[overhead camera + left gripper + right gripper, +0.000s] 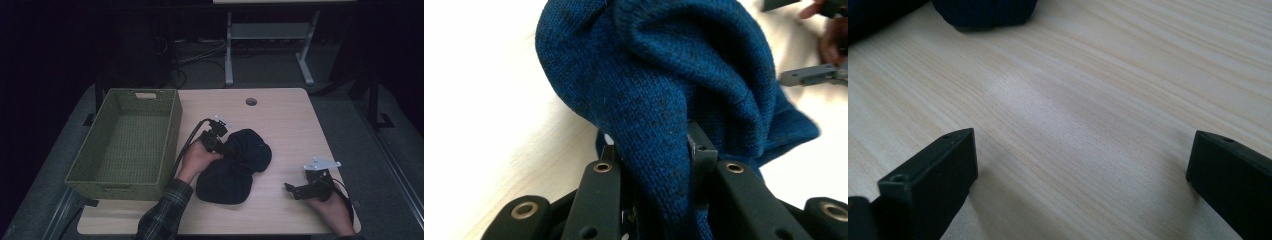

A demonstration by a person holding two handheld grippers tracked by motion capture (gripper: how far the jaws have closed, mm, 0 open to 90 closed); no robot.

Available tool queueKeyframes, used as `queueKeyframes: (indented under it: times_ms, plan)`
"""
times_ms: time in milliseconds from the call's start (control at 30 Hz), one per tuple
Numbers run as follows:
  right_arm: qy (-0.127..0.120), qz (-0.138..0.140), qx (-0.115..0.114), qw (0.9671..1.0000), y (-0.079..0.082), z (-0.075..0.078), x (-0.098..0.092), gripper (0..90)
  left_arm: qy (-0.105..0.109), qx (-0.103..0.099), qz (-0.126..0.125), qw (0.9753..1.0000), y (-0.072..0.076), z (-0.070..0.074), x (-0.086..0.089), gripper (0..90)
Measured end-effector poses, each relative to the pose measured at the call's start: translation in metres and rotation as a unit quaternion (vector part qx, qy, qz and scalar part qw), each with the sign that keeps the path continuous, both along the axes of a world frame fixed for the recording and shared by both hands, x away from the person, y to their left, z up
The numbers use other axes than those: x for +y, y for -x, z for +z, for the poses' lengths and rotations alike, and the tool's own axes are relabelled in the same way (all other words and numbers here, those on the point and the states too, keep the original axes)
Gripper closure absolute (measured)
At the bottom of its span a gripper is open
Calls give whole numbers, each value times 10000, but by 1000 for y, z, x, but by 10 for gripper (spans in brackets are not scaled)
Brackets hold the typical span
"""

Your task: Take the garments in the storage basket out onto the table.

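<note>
I've got the L tongs (651, 150) pinching a fold of the blue knit (664, 80) mid-tabletop (290, 115), just R of the green basket (125, 145); R tongs (1080, 165) spread wide, low over bare wood nr the R edge.

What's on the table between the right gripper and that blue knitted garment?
Nothing: bare wood. In the high view the right gripper sits apart from the blue knitted garment, with bare table between; the right gripper view shows the same.

Dim room w/ dark surroundings. Light wood table (280, 120) w/ round cable hole (251, 101) near far edge. Grey floor (260, 67); white desk frame (270, 35) and loose cables (192, 57) behind.
</note>
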State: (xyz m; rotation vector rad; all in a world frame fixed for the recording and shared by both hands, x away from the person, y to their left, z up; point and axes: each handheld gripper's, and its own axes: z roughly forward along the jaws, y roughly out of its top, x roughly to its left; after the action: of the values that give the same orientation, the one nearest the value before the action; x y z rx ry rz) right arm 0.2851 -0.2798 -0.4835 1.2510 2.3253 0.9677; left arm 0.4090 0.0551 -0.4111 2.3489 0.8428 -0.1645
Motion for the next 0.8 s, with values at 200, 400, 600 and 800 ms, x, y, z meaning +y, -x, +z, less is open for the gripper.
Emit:
queueKeyframes:
  times_ms: [200,400,600,800]
  plan:
    - [-1,1,-1,10000,0,0,0,0,-180,-142,119,9997,-2,-4,4,691]
    - [-1,1,0,10000,0,0,0,0,-288,-272,262,9989,-1,3,9,470]
    - [-2,0,1,10000,0,0,0,0,-524,-623,370,9960,7,19,11,287]
    - [-1,2,-1,10000,0,0,0,0,-645,-908,528,9924,11,36,19,174]
